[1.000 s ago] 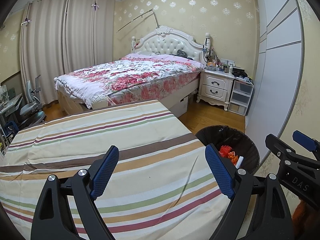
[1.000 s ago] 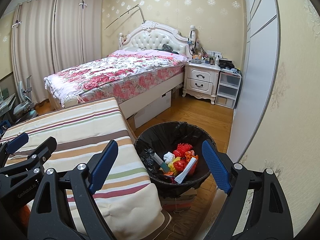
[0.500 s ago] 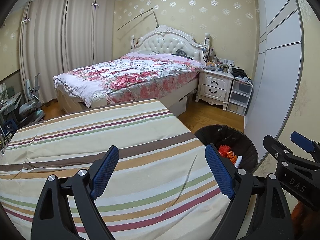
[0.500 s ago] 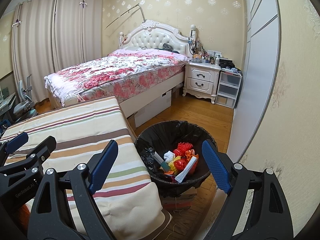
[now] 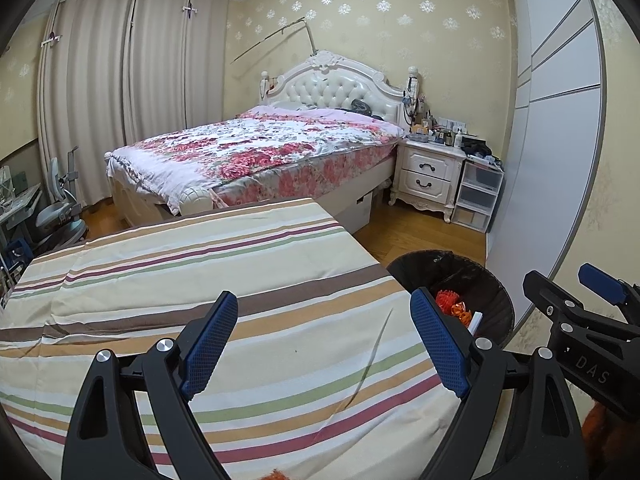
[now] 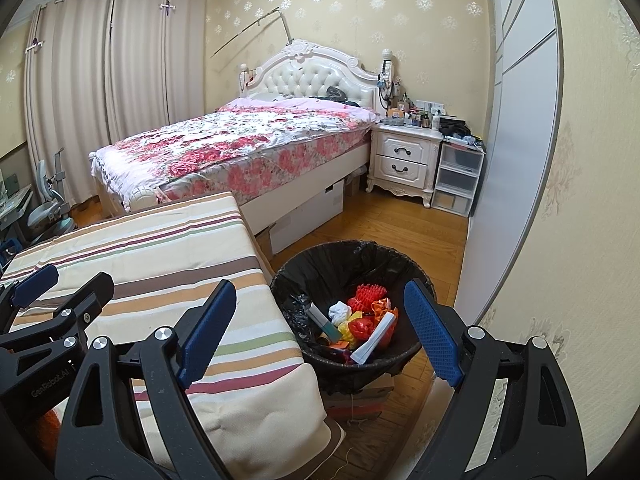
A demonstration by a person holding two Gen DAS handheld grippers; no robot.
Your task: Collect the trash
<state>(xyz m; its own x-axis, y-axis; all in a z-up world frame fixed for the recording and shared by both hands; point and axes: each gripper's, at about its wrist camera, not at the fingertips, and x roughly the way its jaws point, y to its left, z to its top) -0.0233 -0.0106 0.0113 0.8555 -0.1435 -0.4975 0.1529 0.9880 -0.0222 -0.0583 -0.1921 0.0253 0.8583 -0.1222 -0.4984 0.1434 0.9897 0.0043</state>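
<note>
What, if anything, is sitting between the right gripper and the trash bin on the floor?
Nothing visible. The right gripper is open and empty, and the trash bin shows straight through the gap between its fingers, mouth uncovered, with trash already inside. The striped cloth lies off to the left beside the bin, not across it.

I read two markings. On the black frame of the right gripper [image 5: 600, 292], seen from my left wrist camera, white letters spell "DAS". On the left gripper [image 6: 60, 292], seen from my right wrist camera, the frame reads "GenRobot.AI". Nothing else is legible.
</note>
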